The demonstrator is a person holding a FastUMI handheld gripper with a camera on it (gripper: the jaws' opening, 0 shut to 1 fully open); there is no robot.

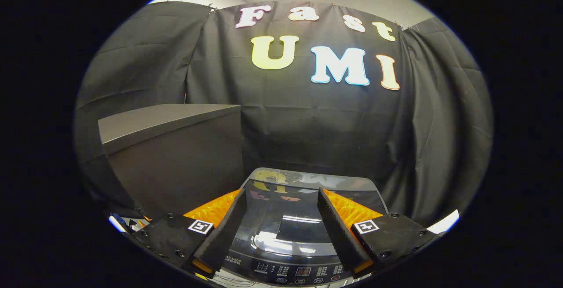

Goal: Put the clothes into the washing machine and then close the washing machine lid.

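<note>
Landmark: washing machine (303,217), low in the gripper view, seen from above and in front.

Far left of the washing machine: small mixed things (125,223) in blue, white and orange, down low, too small to tell apart.

Left of the washing machine: big dark grey box (176,160) with a flat top, taller than the washing machine, just beside it.

Left finger (222,231): black, with an orange ridged side and a small black-and-white square tag, over the left part of the washing machine.

Washing machine lid (292,226): dark and shiny, lying flat and closed on top of the washing machine, with bright light and coloured shapes mirrored in it.

Button panel (299,271): on the near edge of the washing machine, a row of small buttons and a little red spot, too small to read.

Gripper (280,193): fingers wide apart, holding nothing, above the washing machine lid with the shiny lid showing between them; touching the lid or not, cannot tell.

Right finger (336,231): black, with an orange ridged side and a small square tag, over the right part of the washing machine.

Behind the washing machine: black cloth wall (440,147) hanging in folds, going round to the right.

Clothes: cannot tell where, with the washing machine lid closed and too dark to see through.
</note>
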